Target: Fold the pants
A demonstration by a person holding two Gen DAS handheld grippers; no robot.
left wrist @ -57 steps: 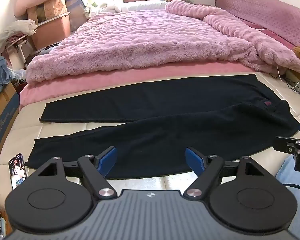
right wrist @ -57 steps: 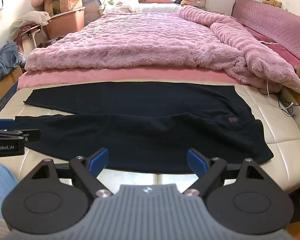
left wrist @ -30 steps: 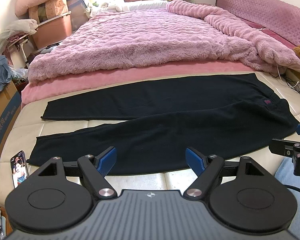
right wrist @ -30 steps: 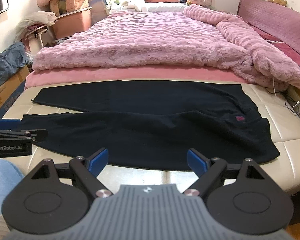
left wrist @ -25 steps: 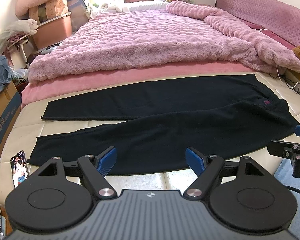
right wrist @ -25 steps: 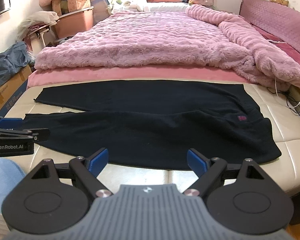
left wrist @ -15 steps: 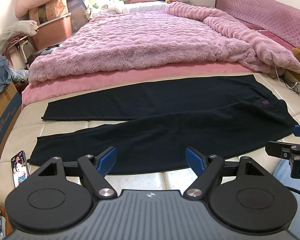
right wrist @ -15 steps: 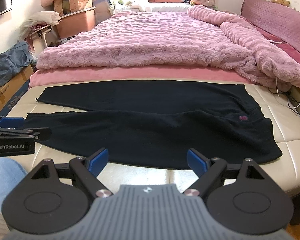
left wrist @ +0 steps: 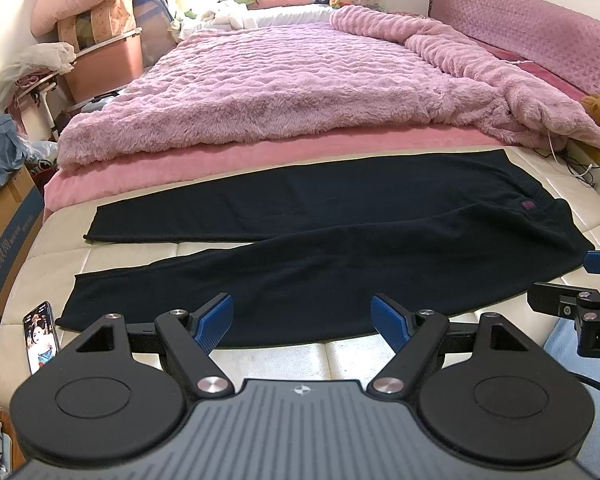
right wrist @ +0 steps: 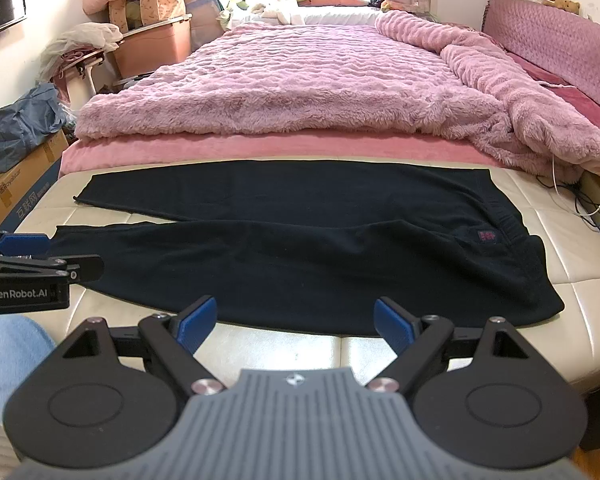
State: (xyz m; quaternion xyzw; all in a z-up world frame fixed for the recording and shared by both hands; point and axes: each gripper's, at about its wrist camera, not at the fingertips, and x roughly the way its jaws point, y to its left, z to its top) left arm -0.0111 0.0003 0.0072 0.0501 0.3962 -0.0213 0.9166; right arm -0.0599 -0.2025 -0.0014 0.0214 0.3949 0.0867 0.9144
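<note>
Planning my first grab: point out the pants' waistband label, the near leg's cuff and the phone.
waistband label [right wrist: 487, 235], right wrist view, on the small red patch.
near leg's cuff [left wrist: 74, 298], left wrist view, on the hem end.
phone [left wrist: 41, 335], left wrist view, on its lit screen.

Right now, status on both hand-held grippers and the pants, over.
Left hand-held gripper open, empty. Right hand-held gripper open, empty. Black pants flat on the bed end, legs apart, unfolded. Phone beside the near cuff.
</note>
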